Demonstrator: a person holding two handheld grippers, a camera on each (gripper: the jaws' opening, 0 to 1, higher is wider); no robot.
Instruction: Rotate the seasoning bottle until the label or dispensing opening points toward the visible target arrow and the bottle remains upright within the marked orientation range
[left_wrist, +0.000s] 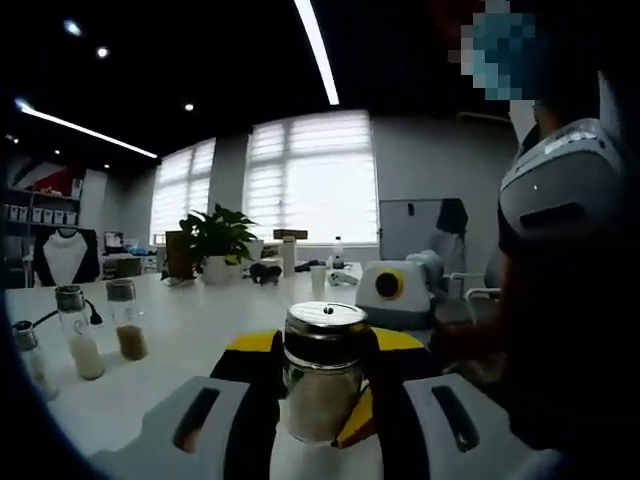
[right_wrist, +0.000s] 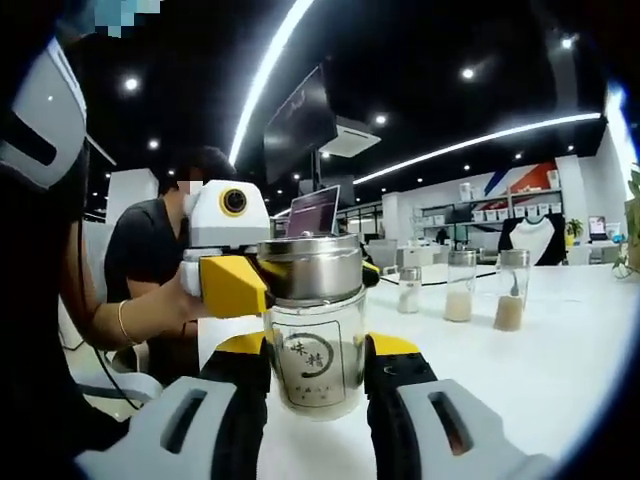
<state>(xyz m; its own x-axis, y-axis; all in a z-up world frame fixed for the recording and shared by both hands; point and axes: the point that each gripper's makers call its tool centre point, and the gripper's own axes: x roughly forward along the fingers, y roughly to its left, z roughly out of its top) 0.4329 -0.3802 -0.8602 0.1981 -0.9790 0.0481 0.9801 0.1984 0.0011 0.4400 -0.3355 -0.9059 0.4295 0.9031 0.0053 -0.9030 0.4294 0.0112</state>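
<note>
Glass seasoning bottle (right_wrist: 318, 335) upright, between right claw (right_wrist: 318, 385) jaws

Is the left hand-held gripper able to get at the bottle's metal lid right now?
Probably yes: the left hand-held gripper already sits at the metal lid, its yellow jaws around it, while the right hand-held gripper brackets the glass body lower down.

The one readable marking stands on the seasoning bottle (right_wrist: 316, 345), low in the centre of the right gripper view. A thin rectangular outline is printed on its clear glass wall, and inside it sit a brushed dark ring and two Chinese characters that look like 味精, though they are small and partly blurred. In the left gripper view the seasoning bottle (left_wrist: 322, 375) shows a side with no print. Boxes on the far shelves carry marks too small to read.
</note>
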